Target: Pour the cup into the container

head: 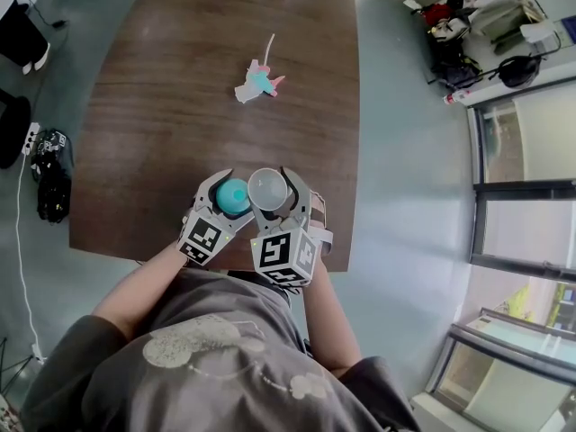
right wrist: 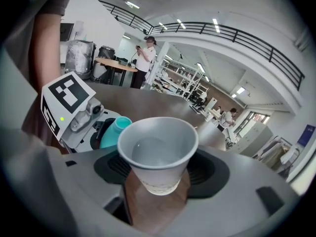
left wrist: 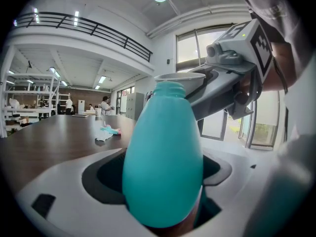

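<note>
A: What has the left claw (head: 231,193) got?
B: It's clamped on the turquoise container (left wrist: 163,157), over the near edge of the desk (head: 180,79).
A: And the right claw (head: 269,187)?
B: Gripping the paper cup (right wrist: 157,152), rim beside the container's mouth.

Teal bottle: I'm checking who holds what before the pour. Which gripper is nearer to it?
Left. The left gripper is closed on the teal bottle itself; the right gripper holds the paper cup close beside the bottle's mouth, not on the bottle.
</note>
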A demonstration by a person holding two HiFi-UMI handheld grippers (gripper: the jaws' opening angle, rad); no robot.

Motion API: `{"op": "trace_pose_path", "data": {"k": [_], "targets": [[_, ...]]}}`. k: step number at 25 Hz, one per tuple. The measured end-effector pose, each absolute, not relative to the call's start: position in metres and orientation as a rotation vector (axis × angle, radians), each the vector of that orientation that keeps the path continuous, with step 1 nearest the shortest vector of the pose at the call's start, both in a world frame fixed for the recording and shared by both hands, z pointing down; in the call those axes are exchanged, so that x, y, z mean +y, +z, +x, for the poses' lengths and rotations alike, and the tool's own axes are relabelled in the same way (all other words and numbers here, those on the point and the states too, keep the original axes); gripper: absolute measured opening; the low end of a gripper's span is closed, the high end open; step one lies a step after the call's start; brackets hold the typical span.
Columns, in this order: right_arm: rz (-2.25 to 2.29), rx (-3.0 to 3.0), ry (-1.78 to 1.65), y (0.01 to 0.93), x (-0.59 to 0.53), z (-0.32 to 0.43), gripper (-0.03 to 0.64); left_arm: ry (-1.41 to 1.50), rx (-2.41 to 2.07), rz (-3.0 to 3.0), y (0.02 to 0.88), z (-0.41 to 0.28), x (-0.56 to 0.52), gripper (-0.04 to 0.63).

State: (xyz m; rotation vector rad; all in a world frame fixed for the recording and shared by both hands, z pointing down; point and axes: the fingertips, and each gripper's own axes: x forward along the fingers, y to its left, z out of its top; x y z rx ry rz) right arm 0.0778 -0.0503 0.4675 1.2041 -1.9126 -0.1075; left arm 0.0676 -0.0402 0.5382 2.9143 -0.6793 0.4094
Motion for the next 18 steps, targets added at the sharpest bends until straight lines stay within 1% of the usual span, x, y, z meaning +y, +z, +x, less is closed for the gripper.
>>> {"op": "trace_pose_path", "data": {"k": [18], "targets": [[1.130,-1.741,-0.290,0.4633,-0.0508,0.0732,0.302,0.403,-0.667,2.908,0.5377,0.0677,-0.0395,0.417]]}}
